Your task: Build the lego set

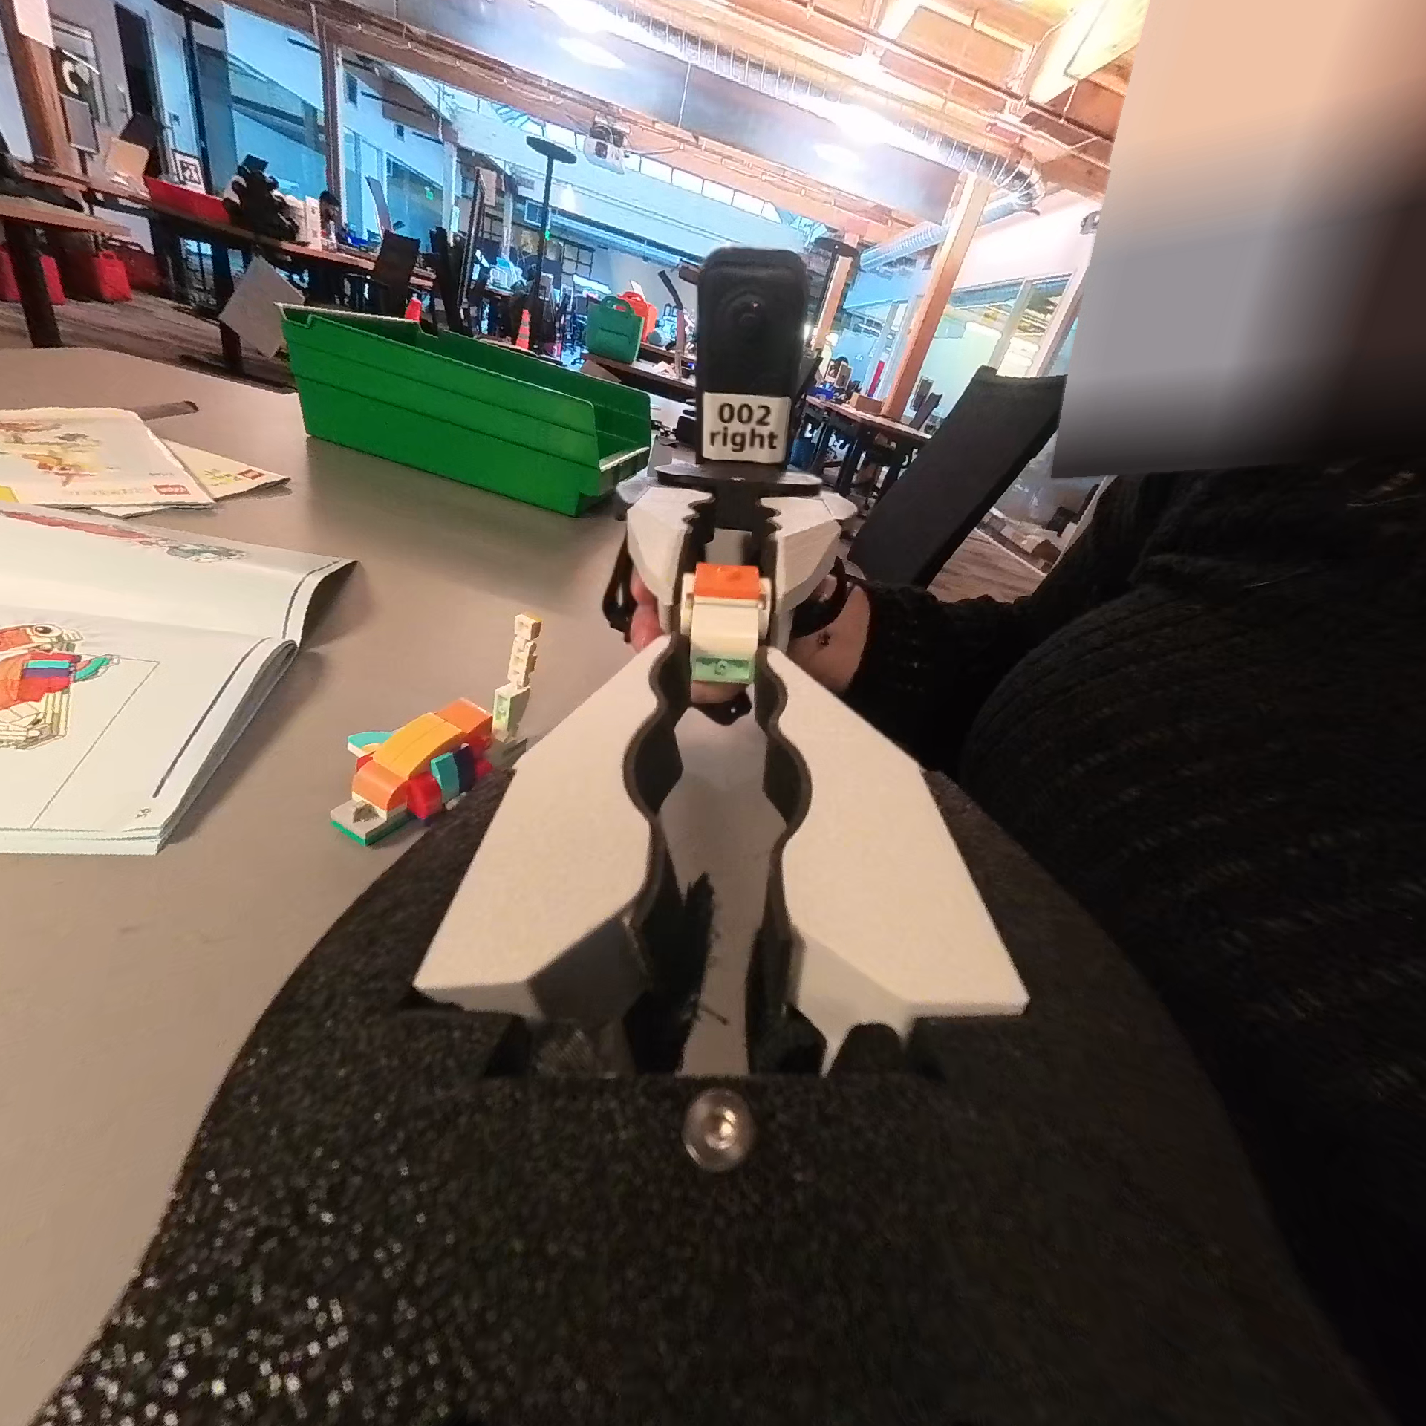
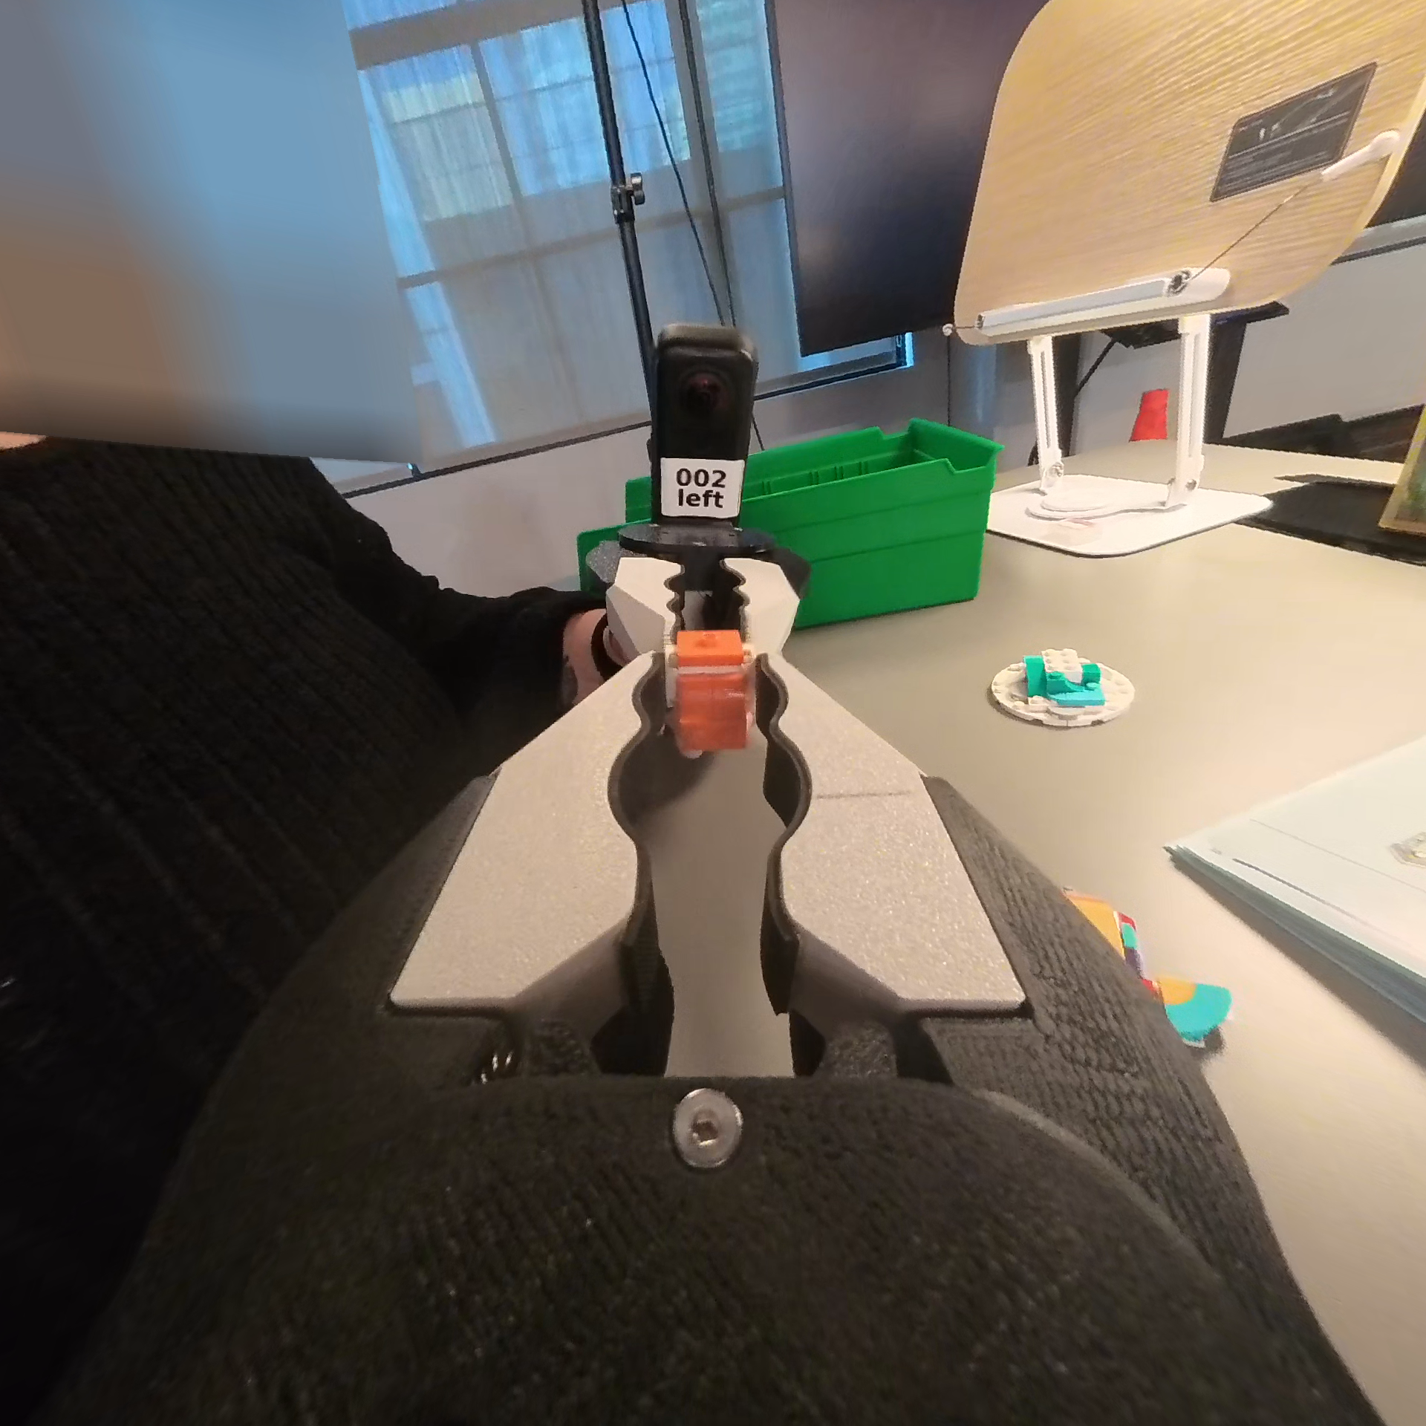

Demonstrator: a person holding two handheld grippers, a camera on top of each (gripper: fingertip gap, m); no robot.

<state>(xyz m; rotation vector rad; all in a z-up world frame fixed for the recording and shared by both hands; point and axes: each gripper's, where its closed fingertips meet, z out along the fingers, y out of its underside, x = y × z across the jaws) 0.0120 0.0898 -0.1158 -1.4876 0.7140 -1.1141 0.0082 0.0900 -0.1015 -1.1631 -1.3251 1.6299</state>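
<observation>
We are holding the small orange-and-white lego assembly (image 1: 721, 629) in the air between the left gripper (image 1: 714, 679) and the right gripper (image 2: 706, 694), both clenched on it tip to tip. Uneven squeezing could twist it apart or drop it. The seam is hidden behind fingertips; the colourful build (image 1: 420, 768) is sitting at nine o'clock.

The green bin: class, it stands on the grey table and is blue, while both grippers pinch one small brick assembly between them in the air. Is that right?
Not quite. The bin is green, not blue, as both wrist views show. The rest holds: it stands on the grey table, and the left gripper and right gripper both pinch the small brick assembly held off the table.
</observation>
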